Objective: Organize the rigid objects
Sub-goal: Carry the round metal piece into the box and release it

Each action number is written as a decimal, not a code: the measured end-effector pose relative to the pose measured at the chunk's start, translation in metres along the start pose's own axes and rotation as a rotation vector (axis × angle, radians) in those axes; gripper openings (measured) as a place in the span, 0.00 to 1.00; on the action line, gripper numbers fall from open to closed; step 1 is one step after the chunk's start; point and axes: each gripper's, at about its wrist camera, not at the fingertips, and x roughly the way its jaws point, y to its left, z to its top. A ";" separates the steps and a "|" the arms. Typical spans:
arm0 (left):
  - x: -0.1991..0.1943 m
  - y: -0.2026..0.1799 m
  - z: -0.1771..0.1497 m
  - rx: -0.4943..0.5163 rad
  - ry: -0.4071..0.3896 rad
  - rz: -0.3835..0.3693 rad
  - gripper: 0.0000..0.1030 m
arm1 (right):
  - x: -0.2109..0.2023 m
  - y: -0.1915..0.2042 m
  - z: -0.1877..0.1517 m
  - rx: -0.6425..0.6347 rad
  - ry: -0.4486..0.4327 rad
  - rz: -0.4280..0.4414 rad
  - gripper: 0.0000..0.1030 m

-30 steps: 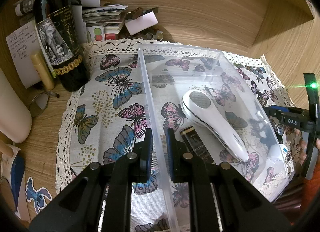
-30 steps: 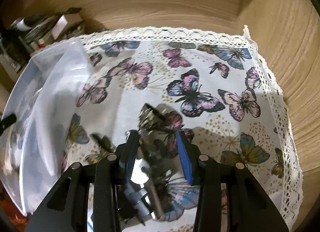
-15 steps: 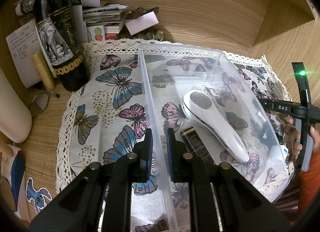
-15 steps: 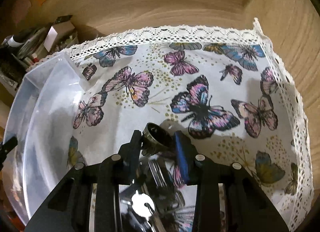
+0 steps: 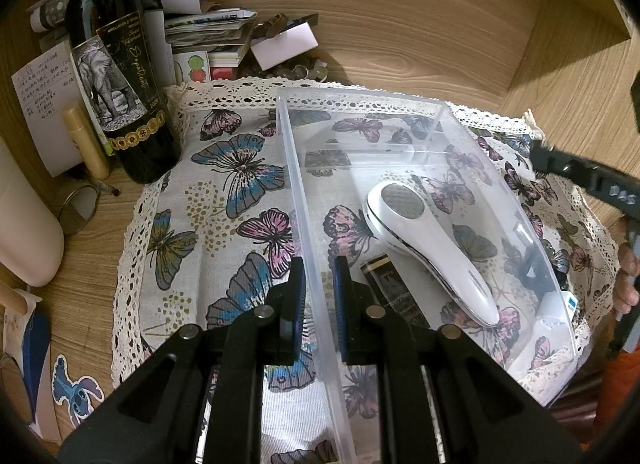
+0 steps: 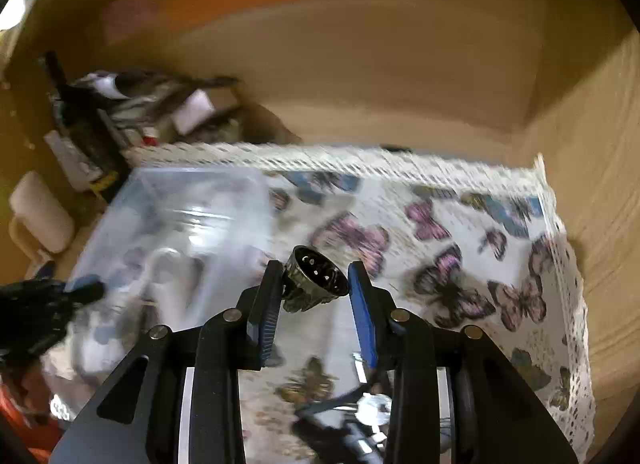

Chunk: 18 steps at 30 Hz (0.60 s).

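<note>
The left gripper (image 5: pixel 318 300) is clamped shut on the near side wall of the clear plastic bin (image 5: pixel 400 99), one finger outside it and one inside. That looks like a steadying hold, pinning the light bin on the butterfly cloth (image 5: pixel 224 183) so it won't slide while things go in. Inside the bin already lie a white handheld gadget (image 5: pixel 428 240) and, beside it, a small dark flat box (image 5: pixel 394 290), with a small white item (image 5: pixel 556 304) in the near right corner.

The right gripper (image 6: pixel 314 296) carries the piece being sorted: a small dark metal cup-like part (image 6: pixel 316 280), round and hollow with its open mouth tilted up toward the camera. It sits right at the fingertips, pinched between the two blue pads, well clear of the cloth. The grip looks shallow, so I'd guess it could slip if jolted. The bin lies to the left of this gripper, and the picture is smeared with motion. Below the fingers, near the bottom of the view, a tangle of keys and metal bits (image 6: pixel 360 412) waits on the cloth.
</note>
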 end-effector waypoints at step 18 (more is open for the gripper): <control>0.001 0.001 0.000 0.000 -0.001 -0.004 0.13 | 0.014 0.089 0.004 -0.204 0.021 0.122 0.30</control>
